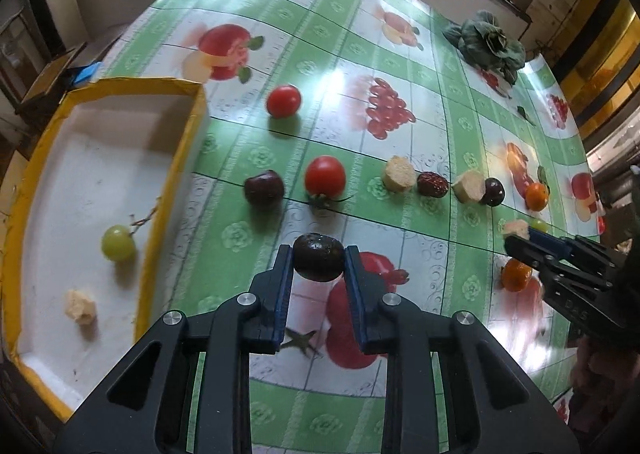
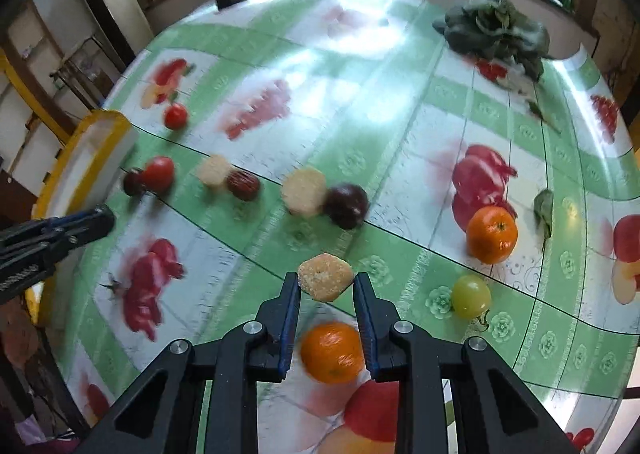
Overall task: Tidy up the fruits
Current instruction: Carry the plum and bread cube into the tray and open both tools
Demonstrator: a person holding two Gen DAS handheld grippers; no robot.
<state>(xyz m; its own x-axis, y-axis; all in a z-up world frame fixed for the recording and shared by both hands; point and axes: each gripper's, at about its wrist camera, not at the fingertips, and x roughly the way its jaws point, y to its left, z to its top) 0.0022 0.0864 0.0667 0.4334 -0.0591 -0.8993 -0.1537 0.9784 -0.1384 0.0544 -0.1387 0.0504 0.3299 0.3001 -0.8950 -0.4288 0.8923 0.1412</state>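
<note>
The left gripper [image 1: 319, 258] holds a dark plum [image 1: 319, 257] pinched between its blue-lined jaws, clear above the bench [image 1: 452, 125], which is covered in a green-and-white fruit-print cloth. To its left stands a white tray with a yellow rim [image 1: 182, 157]; inside lie a green grape [image 1: 117, 242] with a bit of stem and a pale chunk of food [image 1: 81, 306].

The right gripper [image 2: 326, 282] has its jaws closed on a tan, crumbly cube [image 2: 326, 277], held above an orange [image 2: 332, 352] that sits on the cloth between the jaw arms. A second orange [image 2: 491, 234] and another green grape [image 2: 471, 296] lie off to the right, near a loose green leaf [image 2: 544, 209].

Across the middle of the bench runs a loose row: a dark cherry-like fruit [image 1: 264, 187], a red tomato [image 1: 325, 175] with its green calyx, a pale round slice [image 1: 399, 173] touching a wrinkled red date [image 1: 433, 184], then another pale piece [image 1: 469, 185] against a dark plum-like fruit [image 1: 493, 191]. A smaller tomato [image 1: 283, 100] sits farther back, well apart from the row. A bunch of dark leafy greens [image 1: 490, 41] rests at the far right corner of the bench.
</note>
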